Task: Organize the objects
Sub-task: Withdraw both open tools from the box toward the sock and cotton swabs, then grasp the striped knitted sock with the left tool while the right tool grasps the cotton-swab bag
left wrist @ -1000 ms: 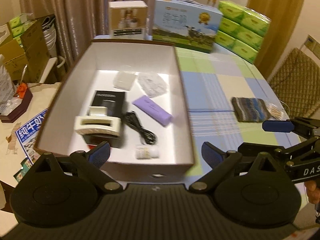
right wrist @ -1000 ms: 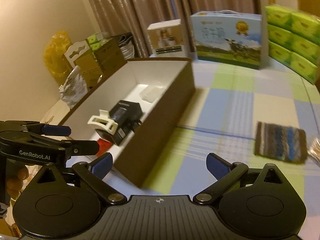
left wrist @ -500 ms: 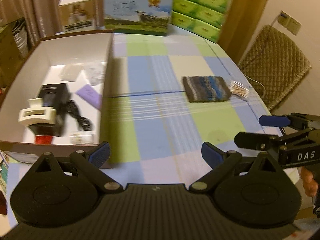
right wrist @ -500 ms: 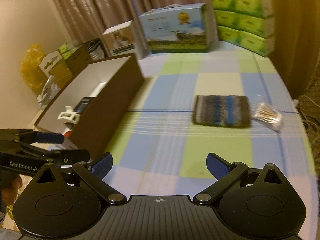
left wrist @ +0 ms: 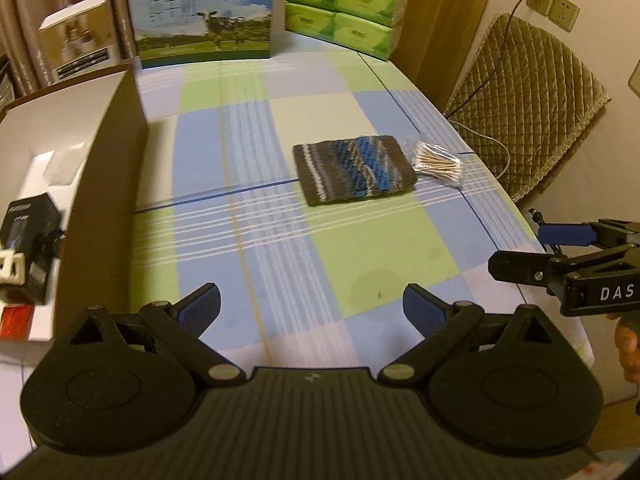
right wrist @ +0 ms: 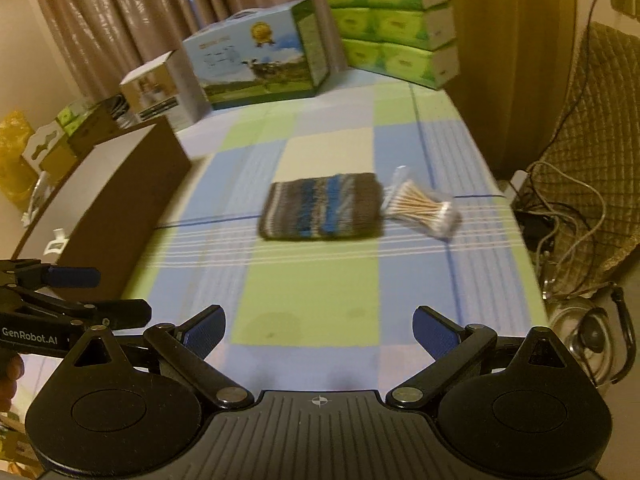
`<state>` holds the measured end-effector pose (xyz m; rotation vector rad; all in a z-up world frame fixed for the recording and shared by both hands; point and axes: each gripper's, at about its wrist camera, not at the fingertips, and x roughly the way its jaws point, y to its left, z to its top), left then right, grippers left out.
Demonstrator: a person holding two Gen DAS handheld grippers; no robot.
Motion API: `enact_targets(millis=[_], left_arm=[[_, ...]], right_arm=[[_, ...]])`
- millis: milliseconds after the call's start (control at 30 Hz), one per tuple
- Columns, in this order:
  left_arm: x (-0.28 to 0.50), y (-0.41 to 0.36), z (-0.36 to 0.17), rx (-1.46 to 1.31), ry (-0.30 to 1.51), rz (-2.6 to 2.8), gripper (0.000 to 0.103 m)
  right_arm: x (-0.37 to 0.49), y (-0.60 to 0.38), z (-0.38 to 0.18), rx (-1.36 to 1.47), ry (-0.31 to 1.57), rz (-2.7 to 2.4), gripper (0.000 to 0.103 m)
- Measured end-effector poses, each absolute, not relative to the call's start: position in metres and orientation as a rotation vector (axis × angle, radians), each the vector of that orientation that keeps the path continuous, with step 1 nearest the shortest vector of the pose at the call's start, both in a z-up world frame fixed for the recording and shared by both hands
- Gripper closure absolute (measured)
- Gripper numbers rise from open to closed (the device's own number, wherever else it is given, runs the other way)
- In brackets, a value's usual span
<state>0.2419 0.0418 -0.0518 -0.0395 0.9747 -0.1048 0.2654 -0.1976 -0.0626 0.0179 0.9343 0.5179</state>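
Checked cloth in blue, green and cream covers the desk (left wrist: 280, 240), with brown curtains hanging behind it. Over the near edge of that cloth the left claw (left wrist: 311, 307) is released, its blue-padded fingers spread wide with nothing between them, and the right claw (right wrist: 319, 330) hangs the same way, released and empty, above a green square. In the left wrist view the right claw also shows from the side at the right margin, off the desk's right edge, with part of a hand (left wrist: 628, 344) under it; in the right wrist view the left claw shows at the left margin beside the box. Farther out, near the middle of the desk, a knitted pouch (left wrist: 354, 174) striped in brown, grey and blue lies flat. Just to its right, touching or nearly touching its edge, sits a clear bag of cotton swabs (left wrist: 438, 162). Well to the left stands a brown cardboard box (left wrist: 106, 168) with a white inside; a black packet (left wrist: 28, 216), a white clip (left wrist: 12, 270) and something red (left wrist: 16, 320) lie in it. Along the far end of the desk stand a small white carton (left wrist: 78, 38), a blue carton printed with a cow (left wrist: 206, 12) and a stack of green tissue packs (left wrist: 340, 4). A quilted chair (left wrist: 524, 96) stands off the right side.
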Motion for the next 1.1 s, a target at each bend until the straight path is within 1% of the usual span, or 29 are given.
enact_targets(millis=[300,433,800,1100], left_arm=[[0.275,0.009,-0.073,0.04,0.93,-0.2,0.007],[0.294,-0.007,-0.088,0.094,0.9,-0.253,0.007],[0.356,-0.034,-0.133,0.21,0.885,-0.294,0.007],[0.393,-0.048,-0.164,0.402,0.868,-0.307,0.008]], right_arm=[[0.294,-0.22,-0.087,-0.024,0.937,0.449,0.005],[0.31,-0.229,-0.104,-0.039,0.95,0.415,0.005],[0.352,-0.237,-0.132,-0.043,0.947,0.381,0.005],[0.38,-0.233,-0.144,-0.039,0.914,0.391,0.005]])
